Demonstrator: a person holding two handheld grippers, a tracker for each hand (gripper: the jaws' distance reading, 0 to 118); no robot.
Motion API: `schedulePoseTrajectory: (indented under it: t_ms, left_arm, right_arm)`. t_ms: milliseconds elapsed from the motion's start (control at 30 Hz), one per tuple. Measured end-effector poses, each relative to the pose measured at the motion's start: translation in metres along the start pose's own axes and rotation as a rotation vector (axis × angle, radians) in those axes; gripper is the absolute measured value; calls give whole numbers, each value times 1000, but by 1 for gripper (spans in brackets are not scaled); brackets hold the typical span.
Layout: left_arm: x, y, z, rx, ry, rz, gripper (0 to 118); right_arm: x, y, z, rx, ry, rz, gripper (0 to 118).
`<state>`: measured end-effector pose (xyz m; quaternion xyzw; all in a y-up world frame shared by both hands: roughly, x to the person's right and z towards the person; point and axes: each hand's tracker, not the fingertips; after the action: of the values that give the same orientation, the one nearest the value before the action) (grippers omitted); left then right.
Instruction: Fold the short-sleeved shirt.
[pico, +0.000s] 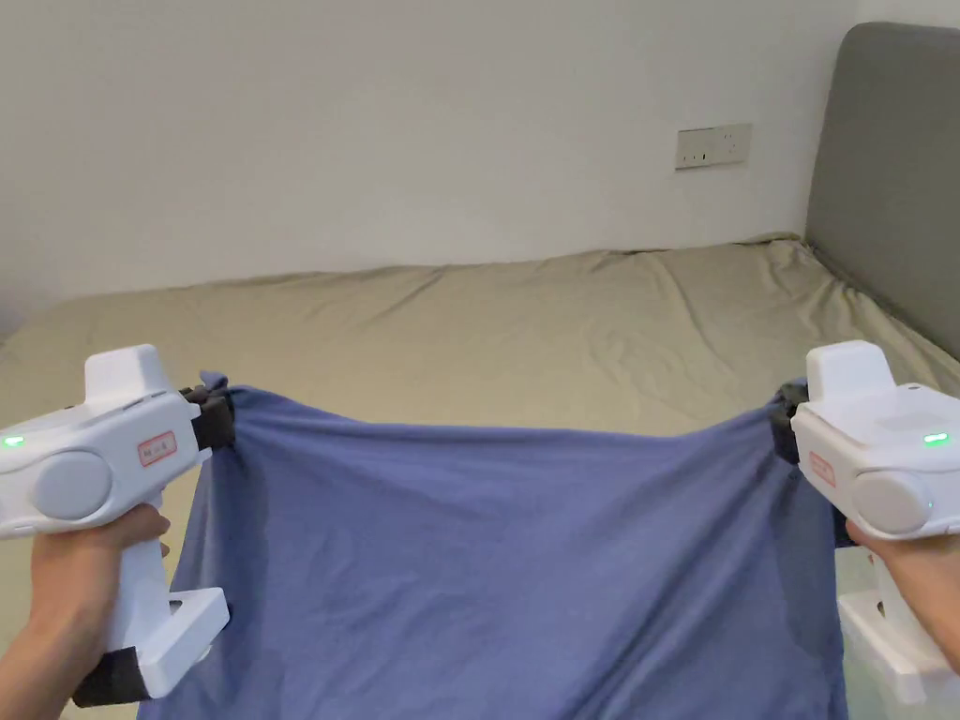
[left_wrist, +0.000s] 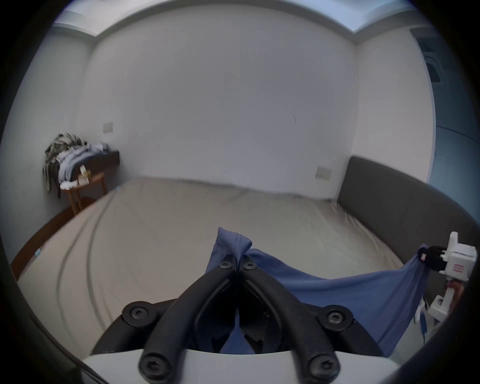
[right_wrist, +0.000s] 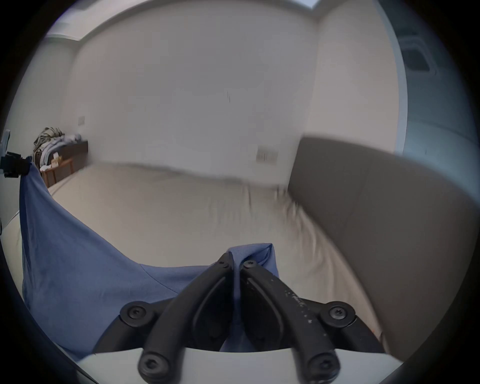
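A blue short-sleeved shirt (pico: 506, 553) hangs stretched in the air above a bed (pico: 525, 328), each upper corner pinched between pressed-together fingers of the left gripper (pico: 217, 419) and right gripper (pico: 784, 424). The cloth sags between them, looking light and limp; hemmed corners likely give the surest hold against slipping.

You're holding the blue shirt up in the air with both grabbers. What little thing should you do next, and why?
Probably lower both grippers together toward the bed and lay the shirt flat. The left gripper and right gripper each pinch a top corner, so the cloth hangs stretched between them above the sheet. It likely needs to lie flat before any fold.
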<state>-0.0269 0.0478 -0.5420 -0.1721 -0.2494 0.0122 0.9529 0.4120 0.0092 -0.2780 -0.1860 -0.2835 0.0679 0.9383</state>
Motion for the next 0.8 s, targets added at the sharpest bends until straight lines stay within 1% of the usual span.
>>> schedulePoseTrajectory:
  t_ms: [167, 300, 367, 433, 533, 600, 667, 800]
  left_arm:
    - [-7, 96, 24, 179, 79, -22, 0]
    - [-4, 161, 38, 291, 80, 31, 0]
    - [1, 186, 40, 328, 95, 21, 0]
    - [6, 205, 38, 365, 122, -2, 0]
    - [12, 219, 27, 411, 138, -17, 0]
    - [15, 220, 15, 422, 143, -20, 0]
    - [17, 213, -1, 420, 147, -19, 0]
    - [19, 175, -43, 390, 163, -70, 0]
  right_arm:
    - [6, 124, 32, 241, -40, 25, 5]
    - [13, 202, 48, 404, -76, 30, 5]
    - [17, 233, 53, 448, -76, 13, 5]
    - [22, 256, 57, 473, -57, -33, 5]
    - [28, 271, 50, 496, -60, -40, 5]
    - [31, 269, 43, 503, -50, -56, 5]
    - [32, 263, 32, 496, -44, -58, 5]
    - [33, 233, -4, 433, -4, -85, 5]
